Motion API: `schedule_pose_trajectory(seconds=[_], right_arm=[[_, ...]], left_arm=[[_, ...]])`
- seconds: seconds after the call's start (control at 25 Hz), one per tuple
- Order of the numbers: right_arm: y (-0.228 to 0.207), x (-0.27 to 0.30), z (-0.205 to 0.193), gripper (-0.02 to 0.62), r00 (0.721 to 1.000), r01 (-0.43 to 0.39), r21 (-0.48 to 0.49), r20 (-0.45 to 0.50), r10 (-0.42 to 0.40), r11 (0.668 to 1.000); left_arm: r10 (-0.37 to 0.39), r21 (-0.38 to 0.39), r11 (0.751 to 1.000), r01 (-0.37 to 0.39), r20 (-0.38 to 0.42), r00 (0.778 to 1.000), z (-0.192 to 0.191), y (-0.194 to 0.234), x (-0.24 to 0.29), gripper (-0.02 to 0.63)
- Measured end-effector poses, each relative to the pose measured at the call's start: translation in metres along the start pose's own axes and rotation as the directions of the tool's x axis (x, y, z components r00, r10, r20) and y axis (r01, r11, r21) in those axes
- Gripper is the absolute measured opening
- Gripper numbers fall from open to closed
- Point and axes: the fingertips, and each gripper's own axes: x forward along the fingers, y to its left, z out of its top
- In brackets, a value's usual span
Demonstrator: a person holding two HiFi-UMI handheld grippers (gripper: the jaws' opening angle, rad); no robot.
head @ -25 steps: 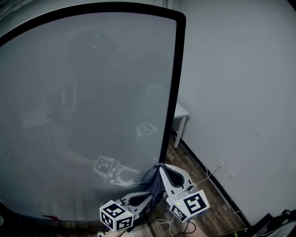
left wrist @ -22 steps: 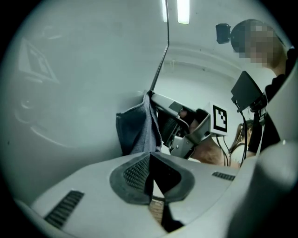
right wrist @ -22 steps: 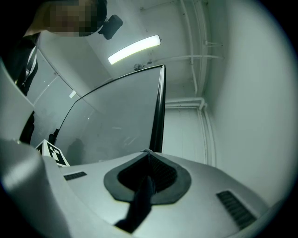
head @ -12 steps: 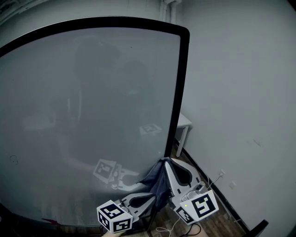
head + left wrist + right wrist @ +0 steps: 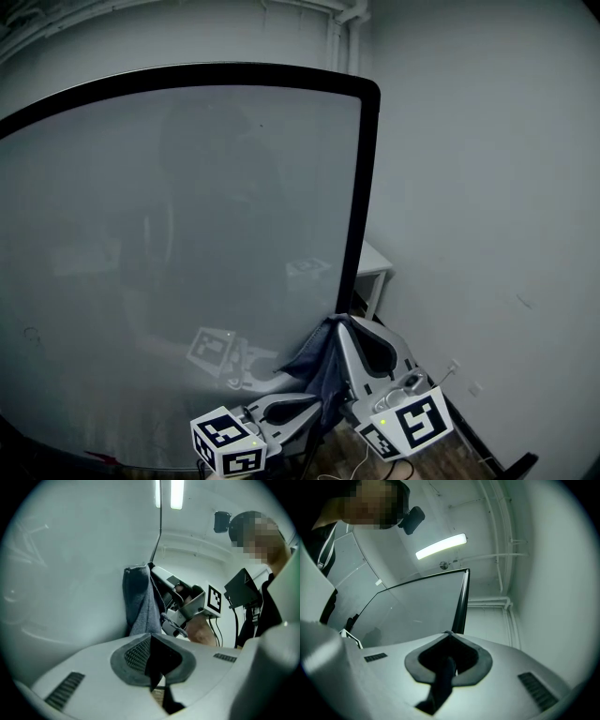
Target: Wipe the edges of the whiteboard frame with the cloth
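Low against the right-hand upright of the black whiteboard frame (image 5: 363, 187), a blue-grey cloth (image 5: 319, 372) hangs bunched between the two grippers. The right gripper (image 5: 344, 322) points upward with its tip just beside the frame's edge. Its own view shows the jaws brought together at the tips, with a dark strip of cloth pinched between them and trailing down through the opening behind. Whether the cloth actually presses on the frame cannot be told from the head view.

The left gripper (image 5: 315, 404) sits lower and to the left, aimed across toward the cloth's lower end. In the left gripper view its jaws are likewise closed tip to tip, with a dark fold of the cloth caught in them. From there the fabric rises to the right gripper above.

The grey whiteboard (image 5: 169, 234) surface carries dim reflections of both marker cubes. Behind the board's right edge a small white table (image 5: 379, 263) stands against the wall, and a cable (image 5: 361, 460) lies on the wooden floor (image 5: 459, 450) beneath the right gripper. A pipe (image 5: 339, 33) runs up the corner of the room.
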Motion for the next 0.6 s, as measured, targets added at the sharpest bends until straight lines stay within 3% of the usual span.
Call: schedule_pose_trajectory(seconds=[0.6], right_arm=[[-0.016,0.030,0.058,0.021,0.995,-0.032,-0.098,0.095,0.042,0.995]], left_arm=[[-0.044,0.050,0.998,0.038,0.119,0.992,0.067,-0.010,0.010,0.003]])
